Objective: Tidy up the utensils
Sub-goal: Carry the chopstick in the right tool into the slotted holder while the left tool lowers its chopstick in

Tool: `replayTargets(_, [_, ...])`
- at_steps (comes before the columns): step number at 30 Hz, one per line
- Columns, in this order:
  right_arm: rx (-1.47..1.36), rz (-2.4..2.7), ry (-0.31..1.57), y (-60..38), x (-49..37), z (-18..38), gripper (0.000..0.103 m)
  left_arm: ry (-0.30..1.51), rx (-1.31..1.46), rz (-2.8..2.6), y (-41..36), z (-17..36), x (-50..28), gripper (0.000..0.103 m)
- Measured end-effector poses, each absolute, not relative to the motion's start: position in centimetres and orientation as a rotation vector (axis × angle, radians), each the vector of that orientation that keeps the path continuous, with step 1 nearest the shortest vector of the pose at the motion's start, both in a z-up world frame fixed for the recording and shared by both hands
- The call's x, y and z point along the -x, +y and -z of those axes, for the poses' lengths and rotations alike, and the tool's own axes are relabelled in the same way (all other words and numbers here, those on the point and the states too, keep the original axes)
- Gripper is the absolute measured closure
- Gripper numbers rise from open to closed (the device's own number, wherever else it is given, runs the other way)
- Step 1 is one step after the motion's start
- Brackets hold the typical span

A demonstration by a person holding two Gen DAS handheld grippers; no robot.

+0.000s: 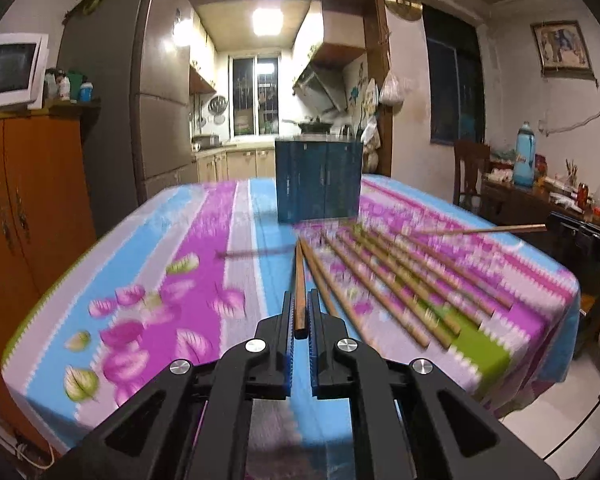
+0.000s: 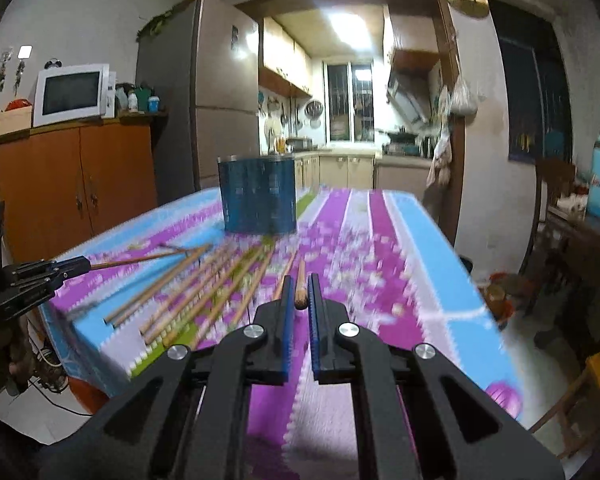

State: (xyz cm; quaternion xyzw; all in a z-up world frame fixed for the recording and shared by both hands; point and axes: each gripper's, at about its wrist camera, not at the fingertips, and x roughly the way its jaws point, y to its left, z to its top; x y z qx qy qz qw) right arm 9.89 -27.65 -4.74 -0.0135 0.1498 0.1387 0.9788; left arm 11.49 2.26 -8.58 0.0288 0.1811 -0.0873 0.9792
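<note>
Both grippers are clamped on a chopstick each. The left gripper pinches the thick end of a chopstick that points ahead toward the blue holder. The right gripper is closed on the butt of another chopstick, which is lifted clear of the cloth. The loose chopsticks lie fanned on the tablecloth, just in front of the holder, w/ tips toward it.

Handling, as a guess: light, stiff wooden sticks — thin and smooth, so they could pivot or slide in the pads if gripped too near the very end. Best hold is a bit in from the thick end, squarely across the pads. The holder looks tall and open-topped and may tip if knocked.

Writing: the holder has pale marks — too blurred to read. No brands legible elsewhere.
</note>
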Motion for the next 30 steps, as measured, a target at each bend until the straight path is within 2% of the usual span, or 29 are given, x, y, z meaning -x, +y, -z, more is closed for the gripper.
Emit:
replayTargets(9, [0.075, -0.329, 0.21, -27.0, -11.6, -1.8, 0.098, 0.221, -0.093, 0.181, 2.2, 0.4, -13.4, 0.096])
replayTargets(30, [0.152, -0.375, 0.271, -25.5, -22.6, -10.9, 0.098, 0.255, -0.136, 0.225, 1.7, -11.4, -24.2, 0.096])
